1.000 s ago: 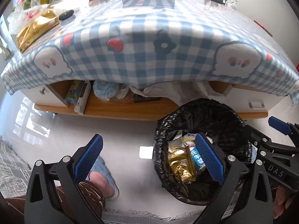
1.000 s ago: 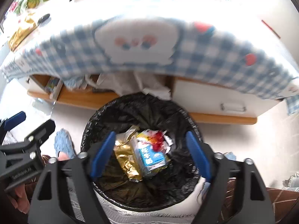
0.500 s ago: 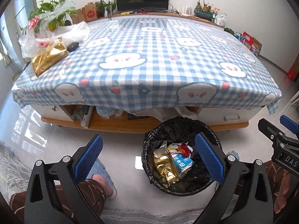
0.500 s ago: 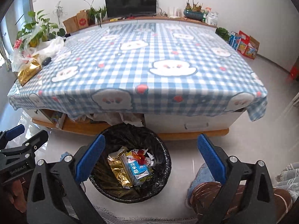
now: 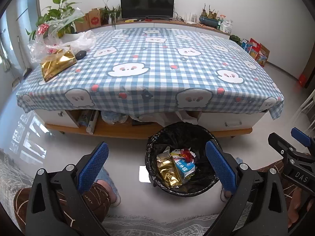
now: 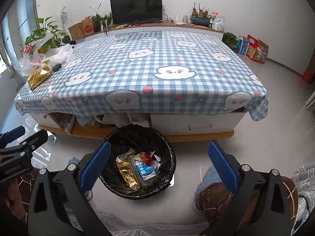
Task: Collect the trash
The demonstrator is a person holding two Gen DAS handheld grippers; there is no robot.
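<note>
A bin with a black liner (image 5: 183,131) (image 6: 137,133) stands on the floor before the table. It holds a gold foil wrapper (image 5: 167,172) (image 6: 126,170), a blue and white milk carton (image 5: 185,166) (image 6: 144,170) and a red wrapper. My left gripper (image 5: 157,166) is open and empty, held high above the floor left of the bin. My right gripper (image 6: 159,165) is open and empty, above the bin's right side. A gold foil bag (image 5: 57,63) (image 6: 38,76) lies on the table's far left, beside clear plastic bags (image 5: 59,39).
The low table has a blue checked cloth (image 5: 157,63) (image 6: 157,64). A black mouse (image 5: 81,54) lies next to the gold bag. Clutter fills the open shelf (image 5: 110,118) under the table. Plants, a TV (image 5: 147,5) and boxes line the far wall. My legs and slippers are below.
Both grippers have pulled up and back from the bin, so the whole table top has come into view. Both stay open and empty.
</note>
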